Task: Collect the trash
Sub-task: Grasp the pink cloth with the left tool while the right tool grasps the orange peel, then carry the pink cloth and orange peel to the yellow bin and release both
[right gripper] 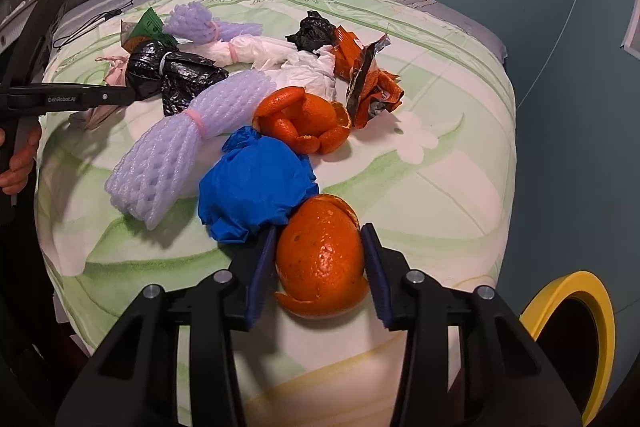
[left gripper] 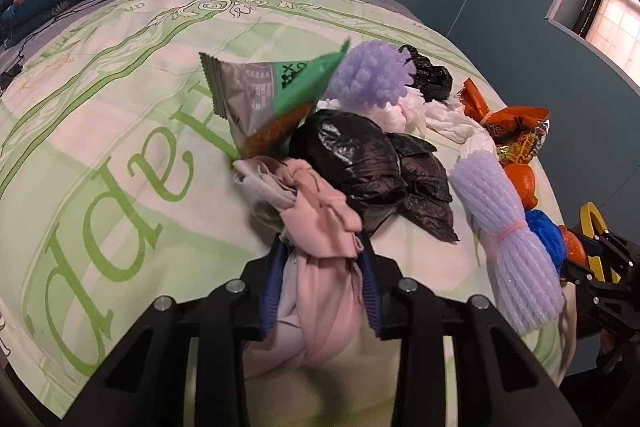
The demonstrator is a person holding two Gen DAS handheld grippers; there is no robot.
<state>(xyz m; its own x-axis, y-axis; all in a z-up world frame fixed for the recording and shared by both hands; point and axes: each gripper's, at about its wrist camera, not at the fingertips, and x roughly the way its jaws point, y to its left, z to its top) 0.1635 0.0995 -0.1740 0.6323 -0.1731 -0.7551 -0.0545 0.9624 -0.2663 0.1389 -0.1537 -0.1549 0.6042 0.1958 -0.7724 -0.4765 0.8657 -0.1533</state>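
Left gripper (left gripper: pixel 320 259) has its blue-padded fingers (left gripper: pixel 272 287) clamped on a crumpled pale pink cloth bundle (left gripper: pixel 320 227) — it pokes out past the tips, with the knotted black plastic bag (left gripper: pixel 360 155) just beyond. Right gripper (right gripper: pixel 320 259) is closed around a curled orange peel (right gripper: pixel 322 263) sitting right between its fingers (right gripper: pixel 374 267) — a scrunched blue plastic wad (right gripper: pixel 252 187) touches the left fingertip.
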